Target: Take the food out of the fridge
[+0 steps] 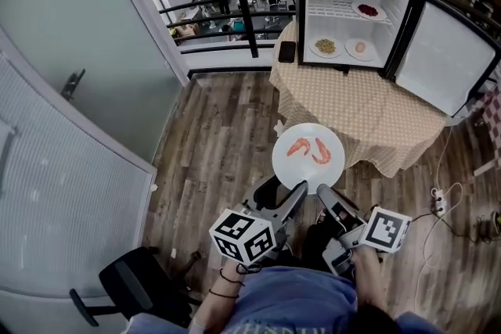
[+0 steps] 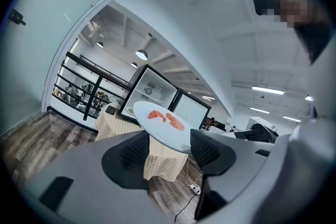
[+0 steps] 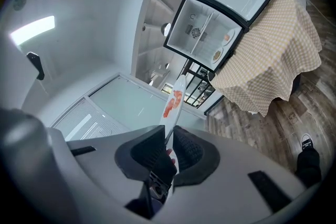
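Note:
A white plate (image 1: 308,159) with two orange shrimps (image 1: 310,148) hangs over the wood floor, in front of the table. My right gripper (image 1: 325,196) is shut on the plate's near rim; in the right gripper view the plate (image 3: 175,99) stands edge-on between the pads. My left gripper (image 1: 300,190) is open, its jaws spread wide to either side of the plate's near rim (image 2: 164,124) without pinching it. The small fridge (image 1: 344,12) stands on the table with its door (image 1: 446,59) swung open. Inside are a plate on the shelf (image 1: 368,10) and two plates on the bottom (image 1: 326,47).
The table has a checked cloth (image 1: 368,109) and a dark phone-like object (image 1: 287,52) next to the fridge. A black railing (image 1: 235,12) runs behind. A glass door is at left, a black chair (image 1: 125,281) at lower left, a power strip (image 1: 438,201) on the floor at right.

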Available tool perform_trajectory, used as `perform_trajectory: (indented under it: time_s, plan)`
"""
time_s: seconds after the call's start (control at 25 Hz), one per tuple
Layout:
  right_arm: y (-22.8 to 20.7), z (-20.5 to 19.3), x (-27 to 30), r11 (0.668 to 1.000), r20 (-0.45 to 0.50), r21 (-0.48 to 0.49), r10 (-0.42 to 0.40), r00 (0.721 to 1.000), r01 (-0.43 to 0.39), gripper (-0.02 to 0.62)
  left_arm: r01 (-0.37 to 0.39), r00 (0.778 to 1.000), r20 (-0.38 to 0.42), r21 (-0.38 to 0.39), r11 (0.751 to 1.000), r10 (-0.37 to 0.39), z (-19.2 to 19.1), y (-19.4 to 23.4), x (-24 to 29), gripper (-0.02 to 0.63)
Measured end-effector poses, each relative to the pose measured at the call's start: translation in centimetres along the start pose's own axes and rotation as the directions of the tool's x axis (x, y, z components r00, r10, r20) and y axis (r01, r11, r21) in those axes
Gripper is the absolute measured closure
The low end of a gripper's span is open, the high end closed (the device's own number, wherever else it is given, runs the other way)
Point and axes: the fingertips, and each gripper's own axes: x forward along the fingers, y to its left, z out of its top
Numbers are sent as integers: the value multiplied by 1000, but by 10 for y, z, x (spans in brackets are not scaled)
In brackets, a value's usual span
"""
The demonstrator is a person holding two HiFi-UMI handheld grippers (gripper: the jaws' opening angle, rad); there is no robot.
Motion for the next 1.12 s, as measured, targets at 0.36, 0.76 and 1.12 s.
perform_trajectory:
  time_s: [0.36, 0.76, 1.12]
  plan:
    - [1, -4, -4, 1000, -1, -24, -19, 1000, 19, 543, 7, 1000, -4, 19, 1000, -7, -1, -3, -4, 354]
    - [1, -5, -2, 1000, -14, -23, -7, 1000, 7, 541, -10, 1000, -8, 24, 1000, 10, 0, -2, -5, 354]
    - [-4, -4, -4, 1000, -9, -24, -19, 1000, 19, 538, 0, 1000, -13, 43, 999, 1, -2, -3, -1, 354]
